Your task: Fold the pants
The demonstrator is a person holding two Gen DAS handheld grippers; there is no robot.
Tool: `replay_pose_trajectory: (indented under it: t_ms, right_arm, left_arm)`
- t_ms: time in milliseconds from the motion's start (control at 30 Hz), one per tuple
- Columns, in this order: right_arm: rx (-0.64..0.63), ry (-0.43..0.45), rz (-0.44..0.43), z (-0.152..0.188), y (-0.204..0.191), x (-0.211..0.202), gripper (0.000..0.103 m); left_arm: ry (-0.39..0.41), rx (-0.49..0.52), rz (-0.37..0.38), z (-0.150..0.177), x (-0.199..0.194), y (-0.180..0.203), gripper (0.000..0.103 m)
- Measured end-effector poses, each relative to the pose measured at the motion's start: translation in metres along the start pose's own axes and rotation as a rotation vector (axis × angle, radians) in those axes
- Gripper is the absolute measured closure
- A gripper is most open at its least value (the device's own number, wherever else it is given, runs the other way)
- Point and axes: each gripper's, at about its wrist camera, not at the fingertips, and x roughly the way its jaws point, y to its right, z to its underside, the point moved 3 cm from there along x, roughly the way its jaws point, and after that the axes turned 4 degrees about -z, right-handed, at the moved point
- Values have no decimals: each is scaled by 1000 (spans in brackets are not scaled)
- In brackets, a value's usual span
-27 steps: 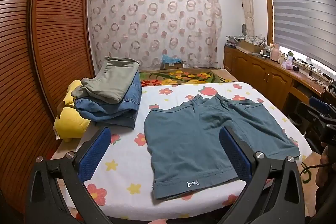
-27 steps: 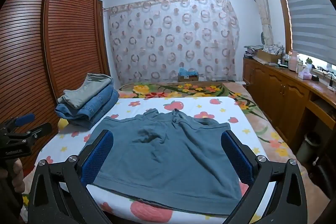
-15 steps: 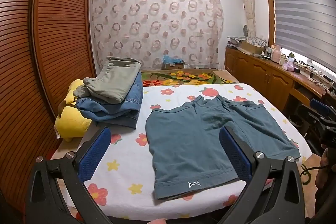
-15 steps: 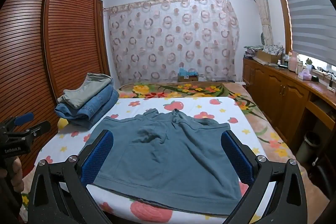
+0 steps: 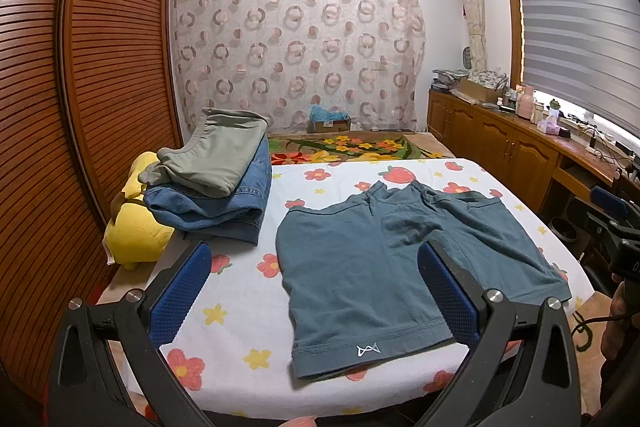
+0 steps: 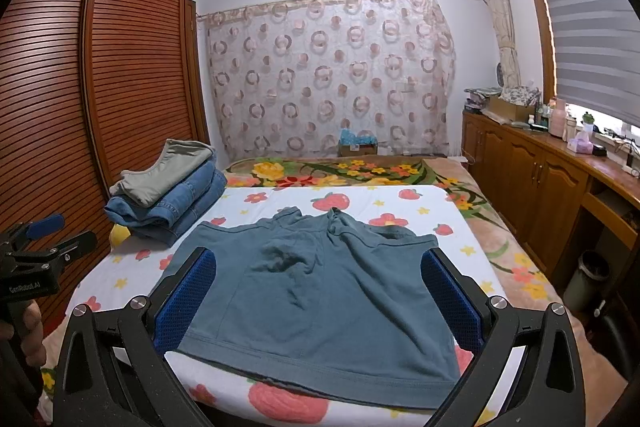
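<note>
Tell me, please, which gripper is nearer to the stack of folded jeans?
Left. The left gripper hovers open by the bed's near edge, with the stack of folded jeans just ahead on its left; the right gripper is open over the teal shorts, farther away.

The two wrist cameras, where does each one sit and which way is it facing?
Left wrist: rides the left claw, angled down across the bed at the teal shorts, which lie right of centre; own open blue fingers frame it, and the right claw with a hand shows at the right edge.
Right wrist: rides the right claw, squarely over the shorts; the left claw and a hand show at the left edge.
Shared: the shorts, folded clothes stack, curtain.
</note>
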Motion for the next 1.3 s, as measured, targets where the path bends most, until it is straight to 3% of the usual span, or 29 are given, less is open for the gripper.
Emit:
replay_pose_trajectory:
  t_ms: [1300]
  right_arm:
    - [0, -4, 1, 3, 0, -2, 1]
  left_arm:
    - [10, 2, -1, -2, 0, -4, 0]
